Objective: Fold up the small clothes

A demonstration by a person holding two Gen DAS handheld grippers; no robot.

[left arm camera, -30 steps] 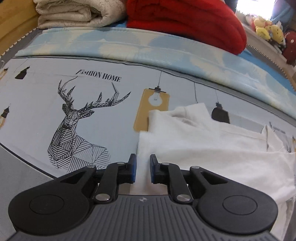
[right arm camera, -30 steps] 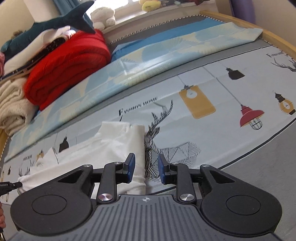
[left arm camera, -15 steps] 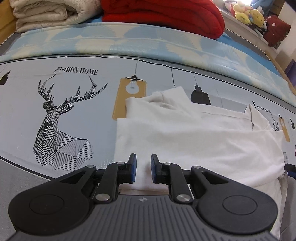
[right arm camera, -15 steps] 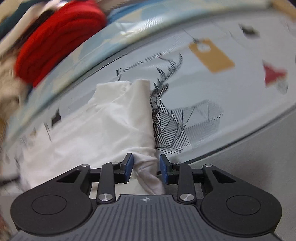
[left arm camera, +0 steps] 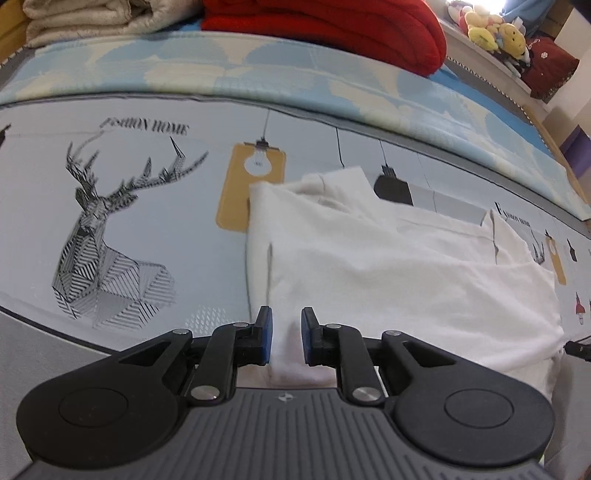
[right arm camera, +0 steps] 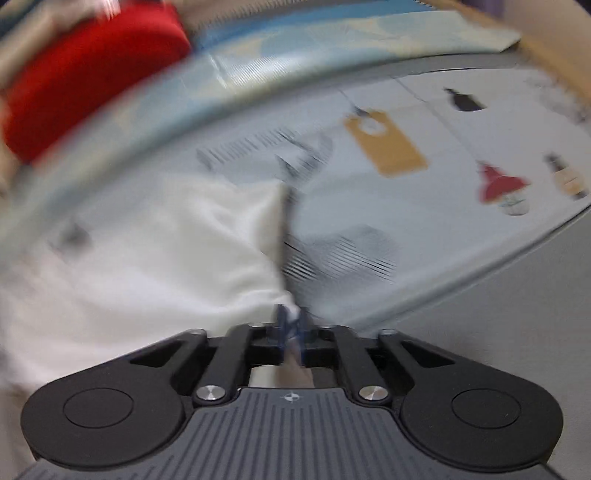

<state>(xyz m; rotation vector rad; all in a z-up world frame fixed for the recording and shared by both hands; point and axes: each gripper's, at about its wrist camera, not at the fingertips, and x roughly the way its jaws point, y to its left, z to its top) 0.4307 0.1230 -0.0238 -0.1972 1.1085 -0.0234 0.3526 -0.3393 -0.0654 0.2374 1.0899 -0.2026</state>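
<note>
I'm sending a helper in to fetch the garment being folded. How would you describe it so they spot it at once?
Look at the pale bedsheet printed with deer and hanging lamps, in front of the red blanket at the back. The shirt lies flat on it, beside the yellow bulb print. It is the only plain white cloth there, with no print on it.

Garment (left arm camera: 388, 266) on bedsheet (left arm camera: 147, 229), deer print's right

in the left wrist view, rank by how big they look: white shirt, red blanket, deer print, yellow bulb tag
1. white shirt
2. red blanket, cut off by the frame, so unsure
3. deer print
4. yellow bulb tag, partly under the shirt
</note>
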